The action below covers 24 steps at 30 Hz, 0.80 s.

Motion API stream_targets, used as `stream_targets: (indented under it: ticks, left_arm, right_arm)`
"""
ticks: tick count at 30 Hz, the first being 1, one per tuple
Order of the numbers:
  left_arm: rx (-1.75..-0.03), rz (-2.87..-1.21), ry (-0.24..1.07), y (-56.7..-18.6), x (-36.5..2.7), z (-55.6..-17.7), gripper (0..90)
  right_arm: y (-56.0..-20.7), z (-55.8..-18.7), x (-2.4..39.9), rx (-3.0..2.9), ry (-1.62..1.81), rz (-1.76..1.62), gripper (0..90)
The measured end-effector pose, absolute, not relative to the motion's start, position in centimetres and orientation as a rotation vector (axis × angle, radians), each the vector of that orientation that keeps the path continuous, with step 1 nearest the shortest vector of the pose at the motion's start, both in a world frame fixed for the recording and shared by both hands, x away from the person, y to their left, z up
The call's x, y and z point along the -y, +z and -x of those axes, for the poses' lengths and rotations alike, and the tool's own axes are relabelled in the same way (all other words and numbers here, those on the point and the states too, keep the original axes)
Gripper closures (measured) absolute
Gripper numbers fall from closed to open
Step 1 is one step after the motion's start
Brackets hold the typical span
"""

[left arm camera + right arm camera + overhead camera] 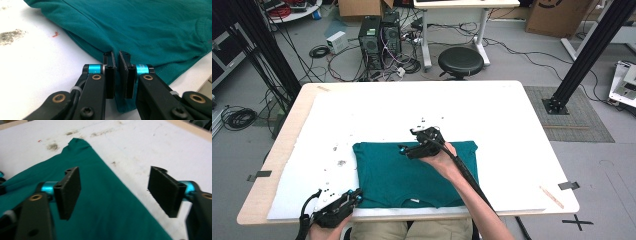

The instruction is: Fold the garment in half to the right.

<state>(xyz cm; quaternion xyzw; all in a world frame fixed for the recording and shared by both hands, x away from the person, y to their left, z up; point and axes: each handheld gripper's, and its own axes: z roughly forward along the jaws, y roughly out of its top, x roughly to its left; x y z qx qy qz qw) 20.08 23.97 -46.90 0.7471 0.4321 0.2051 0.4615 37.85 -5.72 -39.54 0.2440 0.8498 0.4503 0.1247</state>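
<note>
While the left gripper sits at the near left corner of the teal shirt, its jaws are clamped on a pinch of the hem, right by the table's near edge. Over the shirt's far edge, the right gripper hangs with jaws spread wide, gripping nothing, one jaw above cloth and the other above bare white surface. The shirt lies folded flat at the near middle of the table. Wide white tabletop stays free beyond it and to both sides, with small dark smudges left of the cloth.
</note>
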Motion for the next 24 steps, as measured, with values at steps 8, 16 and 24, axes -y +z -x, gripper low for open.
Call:
stream_targets:
  ticks: [8,16,24]
  left_arm:
    - [-1.034,-1.858,0.486,-46.8,-24.2,-20.4,83.9]
    - [-1.016,-1.86,0.494,-46.9,-24.1,-20.5,83.9]
    - [-1.016,-1.847,0.484,-47.0,-24.4,-20.4,83.9]
  right_arm:
    - [-38.7,-38.6,4.5,-2.51,1.296,-0.706,26.1]
    - [-38.8,-39.8,0.1,-2.585,1.264,-0.655,26.8]
    - [-41.0,-41.3,-5.9,-2.677,1.171,-0.581,29.2]
